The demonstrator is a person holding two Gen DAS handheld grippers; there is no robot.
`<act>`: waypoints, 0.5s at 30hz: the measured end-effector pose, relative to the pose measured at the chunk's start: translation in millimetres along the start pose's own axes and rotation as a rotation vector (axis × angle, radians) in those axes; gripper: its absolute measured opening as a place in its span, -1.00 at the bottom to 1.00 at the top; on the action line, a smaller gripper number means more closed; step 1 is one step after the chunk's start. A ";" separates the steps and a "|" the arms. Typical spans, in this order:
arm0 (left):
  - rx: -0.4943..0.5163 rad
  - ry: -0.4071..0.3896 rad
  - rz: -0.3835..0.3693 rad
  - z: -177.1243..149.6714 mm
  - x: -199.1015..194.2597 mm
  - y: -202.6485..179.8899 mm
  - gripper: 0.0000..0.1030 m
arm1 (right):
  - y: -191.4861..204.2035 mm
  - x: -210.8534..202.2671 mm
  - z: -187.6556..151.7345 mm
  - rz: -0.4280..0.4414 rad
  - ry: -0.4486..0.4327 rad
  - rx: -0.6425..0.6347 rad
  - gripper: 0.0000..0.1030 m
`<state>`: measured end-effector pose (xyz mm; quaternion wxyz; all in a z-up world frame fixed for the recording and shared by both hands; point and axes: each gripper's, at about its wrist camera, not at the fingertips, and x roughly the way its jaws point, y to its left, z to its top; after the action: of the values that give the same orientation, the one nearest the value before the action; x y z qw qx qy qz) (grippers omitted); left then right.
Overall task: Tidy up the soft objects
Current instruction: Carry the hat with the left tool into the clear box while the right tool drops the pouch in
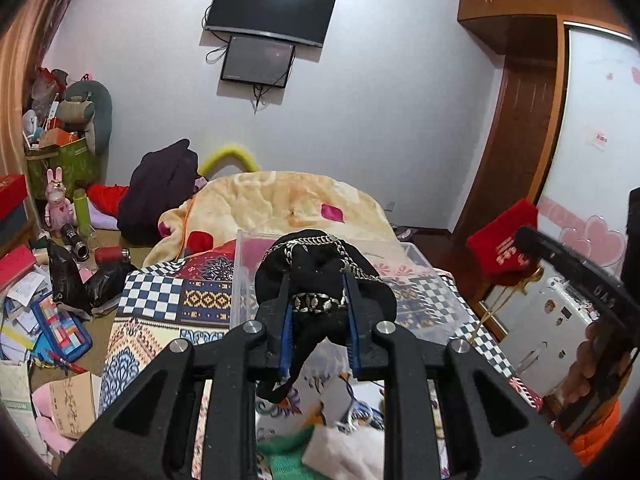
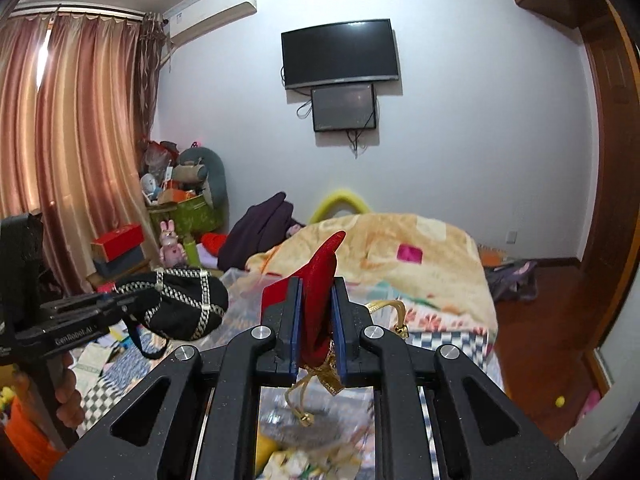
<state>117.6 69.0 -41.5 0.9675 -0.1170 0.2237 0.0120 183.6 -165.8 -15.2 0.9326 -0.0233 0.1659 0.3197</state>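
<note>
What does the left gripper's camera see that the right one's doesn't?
Only the left view shows the white wardrobe door with pink hearts and the papers and pencil case strewn at lower left. Only the right view shows the curtains and the air conditioner. Both show the wall TV, the yellow blanket, the left gripper shut on a black hat and the right gripper shut on a red pouch.

Black fabric pouch (image 1: 320, 280) w/ silver chain trim, bunched, held up over the bed. Red velvet drawstring bag (image 2: 318, 292) w/ gold cord, upright, pinched mid-air.
</note>
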 end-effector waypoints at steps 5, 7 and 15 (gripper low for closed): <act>0.004 0.034 0.035 4.8 27.4 6.1 -0.59 | 5.9 19.8 4.7 -0.045 -0.007 -0.030 -0.76; 0.002 0.051 0.034 4.9 36.2 7.4 -0.59 | 8.0 30.4 3.2 -0.052 0.012 -0.042 -0.76; 0.006 0.118 0.035 9.3 71.2 7.7 -0.59 | 6.7 75.5 -14.1 -0.042 0.143 -0.063 -0.76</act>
<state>185.0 76.6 -66.2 0.9527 -0.1107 0.2822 0.0215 231.3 -118.2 -52.5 0.9236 -0.0786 0.2215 0.3027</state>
